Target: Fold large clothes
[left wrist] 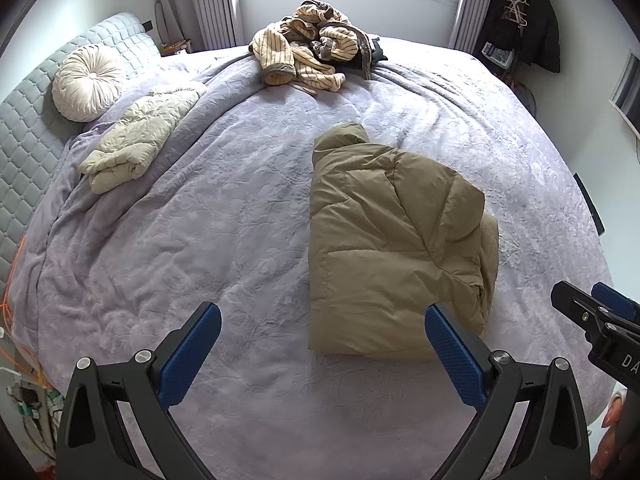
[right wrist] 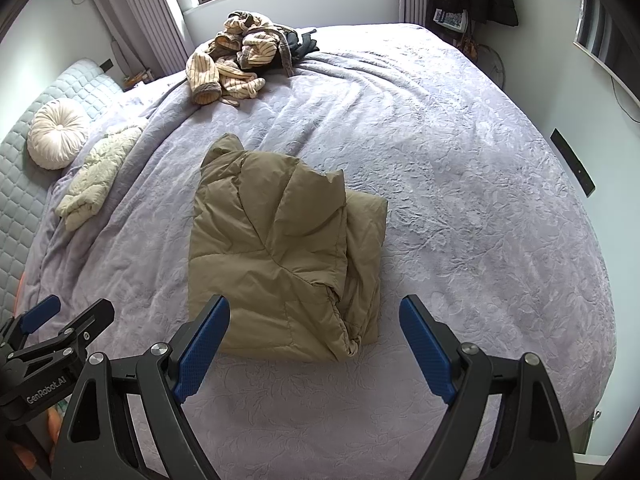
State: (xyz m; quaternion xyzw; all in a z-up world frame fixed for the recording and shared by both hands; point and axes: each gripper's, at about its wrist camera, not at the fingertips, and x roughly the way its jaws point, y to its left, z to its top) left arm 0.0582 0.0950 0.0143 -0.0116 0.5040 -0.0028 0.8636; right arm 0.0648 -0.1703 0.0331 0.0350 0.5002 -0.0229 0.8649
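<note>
A tan puffer jacket (left wrist: 396, 240) lies folded into a block on the lilac bedspread (left wrist: 224, 240); it also shows in the right wrist view (right wrist: 276, 248). My left gripper (left wrist: 322, 328) is open and empty, above the bed just short of the jacket's near edge. My right gripper (right wrist: 314, 320) is open and empty, its jaws wide at the jacket's near right corner. The right gripper shows at the right edge of the left wrist view (left wrist: 592, 312). The left gripper shows at the left edge of the right wrist view (right wrist: 64, 320).
A heap of striped cream clothes (left wrist: 312, 48) with a dark item lies at the bed's far side. A folded cream garment (left wrist: 136, 140) and a round cushion (left wrist: 86, 82) lie by the quilted headboard (left wrist: 24, 128). Dark coats (left wrist: 532, 20) hang at the far right.
</note>
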